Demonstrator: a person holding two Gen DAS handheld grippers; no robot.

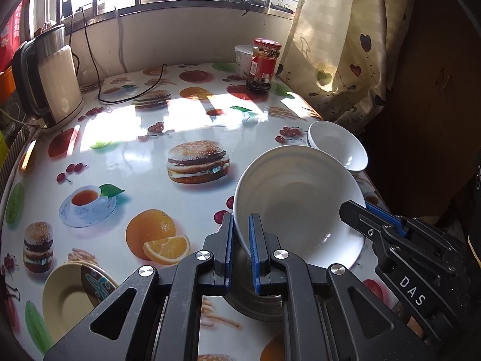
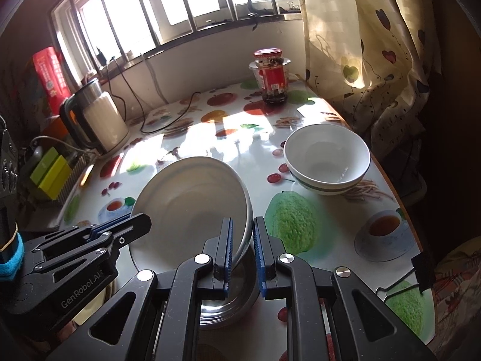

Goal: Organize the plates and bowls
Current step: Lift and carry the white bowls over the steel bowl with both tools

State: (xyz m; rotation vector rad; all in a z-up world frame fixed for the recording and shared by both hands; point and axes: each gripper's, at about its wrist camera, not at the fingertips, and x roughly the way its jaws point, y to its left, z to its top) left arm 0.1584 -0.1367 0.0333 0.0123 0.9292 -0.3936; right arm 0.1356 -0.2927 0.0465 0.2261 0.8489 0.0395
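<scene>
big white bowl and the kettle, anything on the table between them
Nothing stands there. In the left wrist view, only bare printed tablecloth stretches from the big white bowl to the kettle; a black cable lies further back.

2 white bowls, 1 steel bowl, 2 plates: yellow, patterned. 1 jar, 1 kettle, 1 tub.
</scene>
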